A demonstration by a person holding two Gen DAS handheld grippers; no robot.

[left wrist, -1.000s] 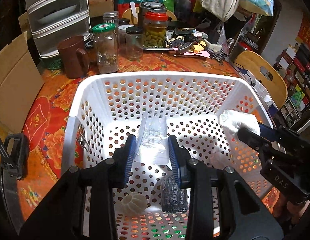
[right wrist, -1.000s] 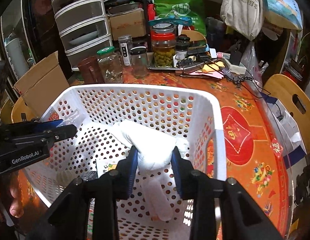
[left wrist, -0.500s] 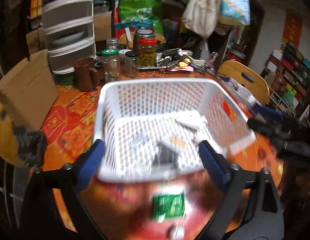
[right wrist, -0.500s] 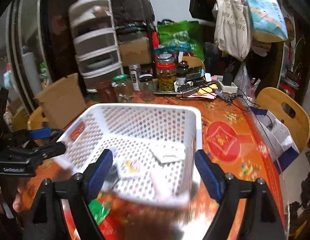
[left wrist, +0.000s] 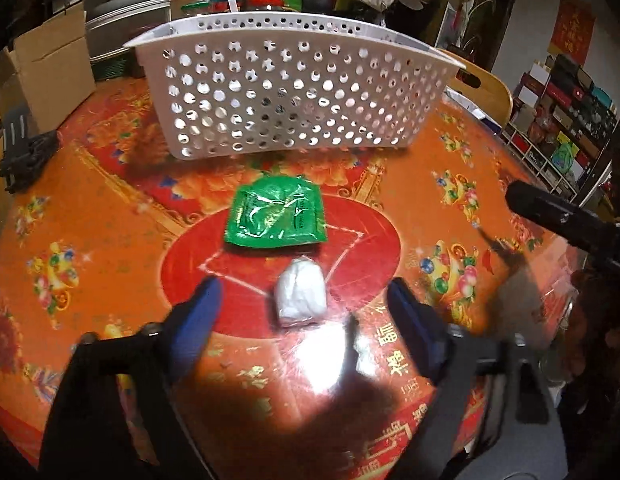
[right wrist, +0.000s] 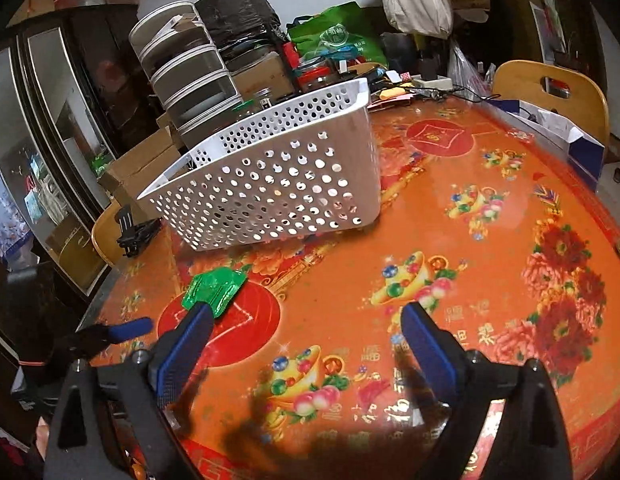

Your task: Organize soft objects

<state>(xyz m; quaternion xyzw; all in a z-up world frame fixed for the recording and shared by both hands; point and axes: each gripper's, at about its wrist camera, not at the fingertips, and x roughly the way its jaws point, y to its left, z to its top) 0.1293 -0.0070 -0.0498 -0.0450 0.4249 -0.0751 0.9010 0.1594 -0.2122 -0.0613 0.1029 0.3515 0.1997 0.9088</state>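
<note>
Cluttered room: a round bench [left wrist: 110,216] under an orange-red floral cover, with stacked grey drawer units [right wrist: 190,76], cardboard boxes [left wrist: 46,68], jars and hanging bags at the far side.

White perforated basket [left wrist: 294,88] stands on the bench well ahead of both sets of fingers. Contents cannot be made out through the holes.

Left gripper [left wrist: 302,312]: fingers spread wide, holding nothing. A small white wrapped bundle [left wrist: 301,298] lies on the bench between the blue pads, nearer the right-hand pad and touching neither. A green foil packet [left wrist: 276,216] lies flat just ahead of the bundle, between it and the basket, apart from both.

Right gripper [right wrist: 306,328]: fingers spread wide, holding nothing, over bare cover. In this view the green foil packet [right wrist: 214,290] sits just ahead of the left-hand fingertip; whether the tip overlaps it or only hides its edge is uncertain, owing to the low angle. The white bundle is not seen from this camera.

A blue-tipped finger of the left gripper [right wrist: 130,328] shows at the left edge of the right wrist view; part of the right gripper [left wrist: 566,220] shows at the right edge of the left wrist view.
</note>
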